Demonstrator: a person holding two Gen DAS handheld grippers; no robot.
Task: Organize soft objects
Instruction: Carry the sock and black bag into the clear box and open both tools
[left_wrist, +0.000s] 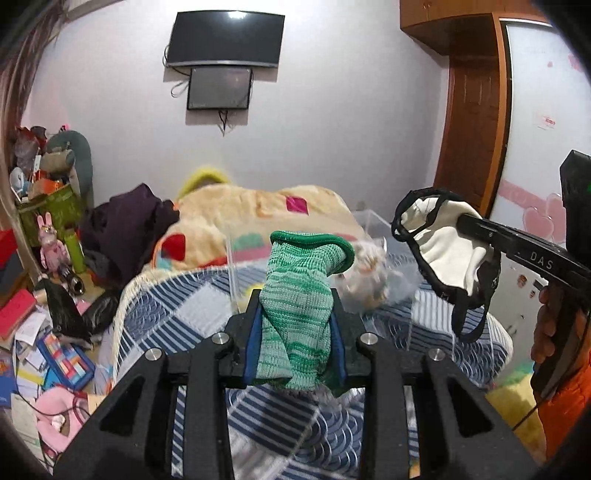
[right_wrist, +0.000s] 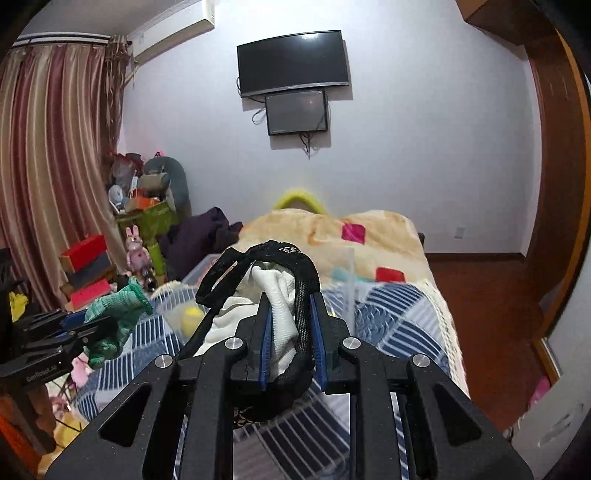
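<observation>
The left gripper (left_wrist: 295, 332) sits nearest the lens, its jaws closed narrow on a green knitted sock (left_wrist: 295, 306) that stands between the blue pads. The sock's long axis runs up and away from the jaws, its dark green cuff on top and curling over to the right. The right gripper (right_wrist: 288, 332) has its jaws pinched nearly together on a white cloth face mask with black edging (right_wrist: 273, 295); the mask bunches upward between the pads, its black ear loops arching above and trailing below.

Both pieces hang in the air above the striped quilt (left_wrist: 184, 306). Just beyond them on the quilt stands a clear plastic bin (left_wrist: 369, 221), with some blurred contents showing through its wall. Behind the bin lies a beige blanket with coloured patches (left_wrist: 258, 210).

As I judge it, the picking-up is done for these two items and neither is stowed yet; carrying them over the bin and releasing remains.
</observation>
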